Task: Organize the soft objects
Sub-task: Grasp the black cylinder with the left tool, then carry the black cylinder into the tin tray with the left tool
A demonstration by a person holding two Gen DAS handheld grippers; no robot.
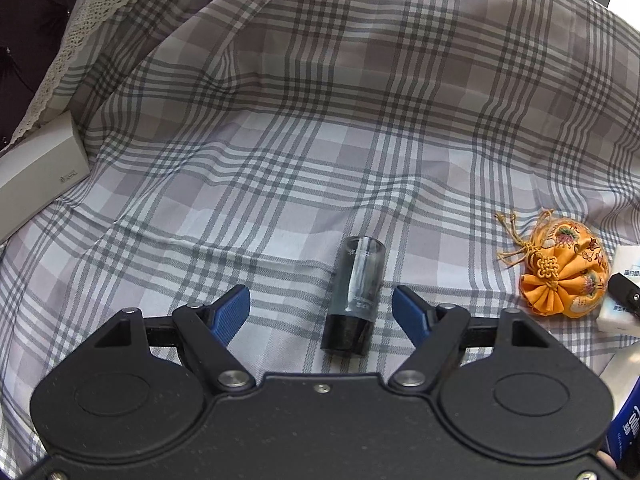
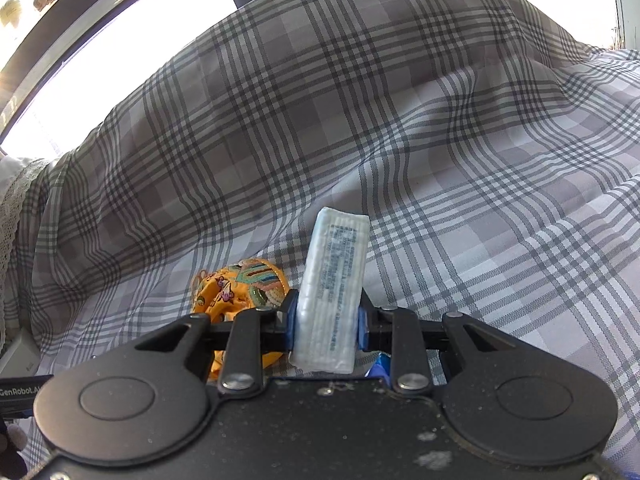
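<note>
Right wrist view shows the right gripper (image 2: 326,326) clamped on a white plastic-wrapped tissue pack (image 2: 334,284), its blue pads (image 2: 291,326) pressing both long sides of the pack near its lower end. The pack is a soft, flat oblong with fine ridges running along its length and rows of small blue print down the middle; a pale blue tint shows along its left edge. It stands tilted up and away from the camera, its far end free above the cloth. Just left of the gripper, partly hidden behind the black finger linkage, lies an orange embroidered silk pouch (image 2: 236,284) with pink flowers and a striped teal patch stitched on it. Everything rests on a grey and white plaid bedcover (image 2: 440,140) that rises into a rumpled mound behind. Bright window light fills the upper left.

Left wrist view has the left gripper (image 1: 320,310) with its blue pads (image 1: 232,312) spread wide apart and nothing pressed by them. Between the fingers, touching neither, lies a smoky translucent cylindrical bottle with a black cap (image 1: 354,300), on its side with the cap towards the camera. Well off to the right sits the same orange pouch (image 1: 564,276), gathered into a rosette with a gold knotted cord and tassels. The tissue pack shows at the right edge beside it, touching or nearly so. A pale grey box (image 1: 36,176) lies at the left edge under a cream lace-trimmed cloth (image 1: 76,36).
</note>
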